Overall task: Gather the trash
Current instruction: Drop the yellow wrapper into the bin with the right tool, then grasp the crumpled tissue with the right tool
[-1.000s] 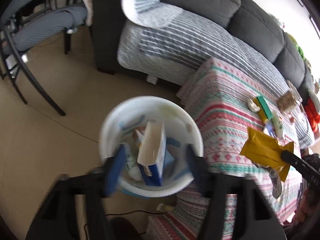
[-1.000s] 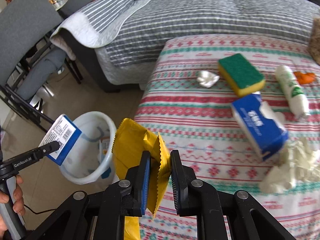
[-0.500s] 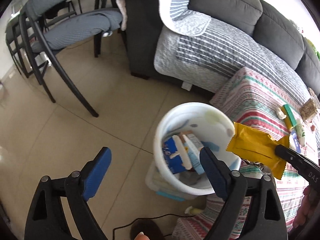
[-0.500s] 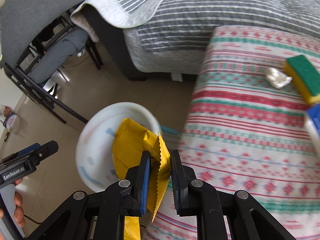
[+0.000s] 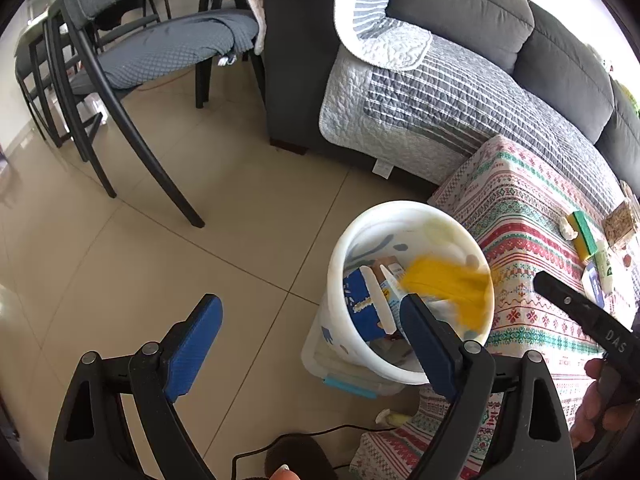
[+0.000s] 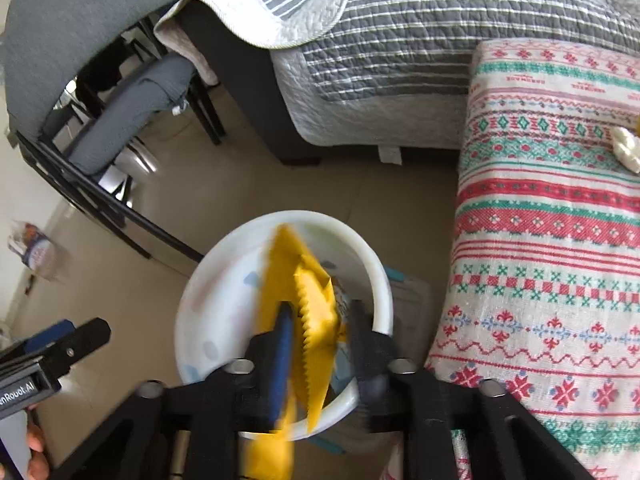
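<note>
Here one yellow wrapper hangs over one white bin.

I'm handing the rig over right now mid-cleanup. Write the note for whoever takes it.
Left gripper: jaws wide open, empty, beside the white bin.
Right gripper: over the bin, jaws have just been opening; the yellow wrapper is still between them, blurred, apparently dropping in.
Done: blue carton is already in the bin.
Left: confirm the wrapper landed, then fetch the crumpled white scrap from the patterned tablecloth. The sponge and bottle there may not be trash.
</note>
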Demonstrator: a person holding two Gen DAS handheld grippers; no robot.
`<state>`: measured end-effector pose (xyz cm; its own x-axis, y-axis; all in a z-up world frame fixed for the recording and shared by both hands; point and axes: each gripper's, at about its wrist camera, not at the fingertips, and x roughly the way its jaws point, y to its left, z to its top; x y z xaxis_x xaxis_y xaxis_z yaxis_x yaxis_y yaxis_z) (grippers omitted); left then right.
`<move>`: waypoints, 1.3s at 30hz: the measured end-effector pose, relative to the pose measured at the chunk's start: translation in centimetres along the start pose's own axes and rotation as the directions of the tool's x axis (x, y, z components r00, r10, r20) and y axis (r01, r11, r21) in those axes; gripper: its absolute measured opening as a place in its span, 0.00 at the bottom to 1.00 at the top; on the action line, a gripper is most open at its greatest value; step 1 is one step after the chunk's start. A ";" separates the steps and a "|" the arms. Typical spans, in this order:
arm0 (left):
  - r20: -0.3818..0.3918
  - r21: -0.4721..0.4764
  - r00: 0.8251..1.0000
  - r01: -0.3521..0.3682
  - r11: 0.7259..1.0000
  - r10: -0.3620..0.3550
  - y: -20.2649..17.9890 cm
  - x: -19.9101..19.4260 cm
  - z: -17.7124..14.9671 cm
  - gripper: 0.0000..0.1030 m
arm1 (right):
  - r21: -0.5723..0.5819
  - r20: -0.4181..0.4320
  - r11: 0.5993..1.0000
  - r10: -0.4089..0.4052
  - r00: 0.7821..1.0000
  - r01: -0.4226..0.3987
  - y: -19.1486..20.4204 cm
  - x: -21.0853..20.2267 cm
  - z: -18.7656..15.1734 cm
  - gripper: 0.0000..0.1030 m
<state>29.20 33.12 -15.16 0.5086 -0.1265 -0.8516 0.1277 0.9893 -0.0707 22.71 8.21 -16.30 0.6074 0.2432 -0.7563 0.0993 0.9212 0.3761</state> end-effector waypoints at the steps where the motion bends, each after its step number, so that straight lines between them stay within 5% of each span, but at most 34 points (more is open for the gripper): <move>1: -0.001 0.003 1.000 0.003 1.000 -0.003 -0.2 0.0 0.0 0.89 | 0.005 0.003 1.000 -0.001 1.000 0.001 -0.1 -0.2 0.0 0.48; 11: -0.034 0.081 0.996 0.080 0.993 -0.078 -4.6 -0.3 0.4 0.89 | 0.034 0.063 0.992 -0.124 0.990 0.122 -3.1 -6.8 0.1 0.63; 16: -0.040 0.121 0.993 0.112 0.986 -0.108 -8.0 -0.9 0.6 0.89 | 0.038 0.114 0.971 -0.238 0.964 0.236 -6.6 -12.2 0.1 0.72; 29: -0.070 0.232 0.981 0.193 0.953 -0.181 -18.5 -1.4 0.0 0.89 | 0.206 0.106 0.901 -0.408 0.907 0.381 -18.3 -20.5 -2.9 0.75; 39: -0.092 0.302 0.978 0.204 0.931 -0.185 -25.1 -0.2 -0.5 0.89 | 0.306 0.050 0.866 -0.430 0.901 0.396 -24.4 -21.3 -4.2 0.77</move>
<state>25.51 8.37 -13.44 0.3958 -0.2998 -0.8680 0.4798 0.8735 -0.0829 4.00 -18.17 -11.62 0.5444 -0.1925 -0.8165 0.5681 0.8007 0.1900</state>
